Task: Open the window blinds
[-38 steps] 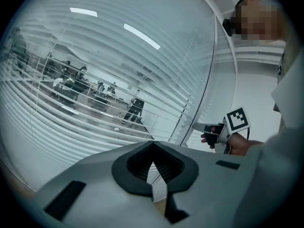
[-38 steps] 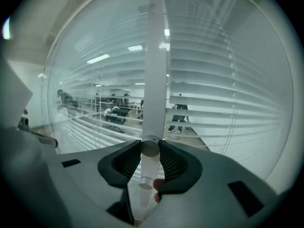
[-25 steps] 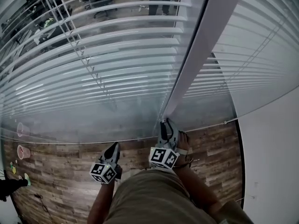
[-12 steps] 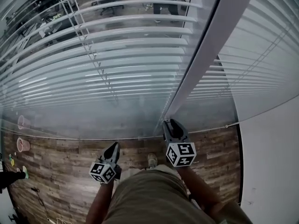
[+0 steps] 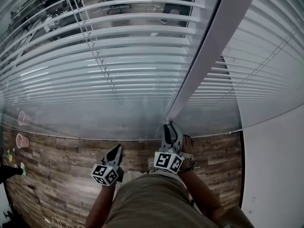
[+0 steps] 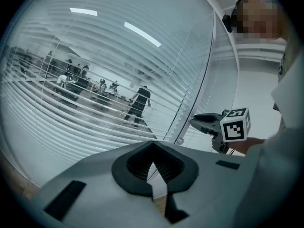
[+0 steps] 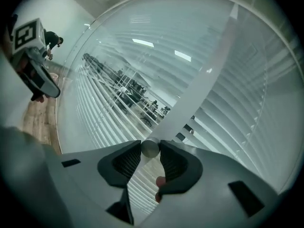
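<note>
White slatted blinds [image 5: 118, 56] hang behind the glass on both sides of a white frame post [image 5: 204, 56]. Their slats are tilted part open, with the room beyond visible between them. A small round silver knob [image 7: 151, 147] sits at the foot of the post. My right gripper [image 7: 151, 152] has just been closing and is shut on that knob, with a pad pressed to each side. In the head view the right gripper [image 5: 167, 127] points at the post's base. My left gripper [image 5: 116, 149] hangs lower left, away from the glass, with its jaws [image 6: 153, 161] shut on nothing.
A wood-plank floor [image 5: 71, 156] runs along the glass. A white wall [image 5: 275, 165] closes the right side. Pink round objects [image 5: 21, 140] lie on the floor at far left. People and office furniture show beyond the glass [image 6: 138, 101].
The right gripper's marker cube has swung back to the left from where it was half a second ago, much as one second ago. The left gripper has stayed put.
</note>
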### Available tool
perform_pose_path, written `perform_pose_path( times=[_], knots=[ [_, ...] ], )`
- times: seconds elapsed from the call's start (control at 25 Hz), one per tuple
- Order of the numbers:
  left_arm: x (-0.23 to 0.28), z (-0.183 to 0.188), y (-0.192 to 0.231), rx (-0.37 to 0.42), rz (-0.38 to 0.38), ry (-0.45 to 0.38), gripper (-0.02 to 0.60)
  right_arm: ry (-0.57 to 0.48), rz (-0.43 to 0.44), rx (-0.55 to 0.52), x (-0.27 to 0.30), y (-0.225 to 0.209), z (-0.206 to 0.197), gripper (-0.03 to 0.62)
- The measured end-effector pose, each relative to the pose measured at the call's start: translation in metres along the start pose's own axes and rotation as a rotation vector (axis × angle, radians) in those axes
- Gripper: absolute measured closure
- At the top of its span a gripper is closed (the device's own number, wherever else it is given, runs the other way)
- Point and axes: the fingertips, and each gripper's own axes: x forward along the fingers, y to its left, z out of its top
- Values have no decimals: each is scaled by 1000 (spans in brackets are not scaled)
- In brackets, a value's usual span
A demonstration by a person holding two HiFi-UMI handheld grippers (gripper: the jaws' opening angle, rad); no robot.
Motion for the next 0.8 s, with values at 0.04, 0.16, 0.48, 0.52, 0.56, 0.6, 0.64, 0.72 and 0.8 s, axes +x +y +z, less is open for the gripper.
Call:
perform_pose_path(
  times=[0.04, 0.16, 0.48, 0.52, 0.56, 0.6, 0.64, 0.72, 0.8],
  knots=[
    [0, 0, -3, -2, 0, 0, 568, -10, 15, 8, -1, -1, 1, 464],
    [0, 2, -11, -8, 2, -5, 569, -43, 92, 181, -7, -9, 7, 448],
    [-5, -10, -22, -33, 18, -4, 568, -145, 146, 628, -5, -23, 12, 464],
    [-5, -11, -24, -34, 19, -4, 568, -134, 107, 495, -6, -21, 14, 467],
    [-6, -11, -25, -34, 21, -2, 569, -111, 59, 302, -6, -16, 16, 473],
    [-7, -11, -25, -33, 23, -1, 569, -84, 15, 107, -6, -10, 17, 476],
    [-9, -13, -25, -32, 27, 1, 568, -61, -7, -20, -5, -5, 18, 476],
    [-10, -17, -23, -30, 33, 3, 568, -37, 28, -20, -3, -1, 17, 474],
    [-11, -23, -20, -27, 36, 0, 569, -37, 94, 71, -2, 3, 13, 474]
  ],
)
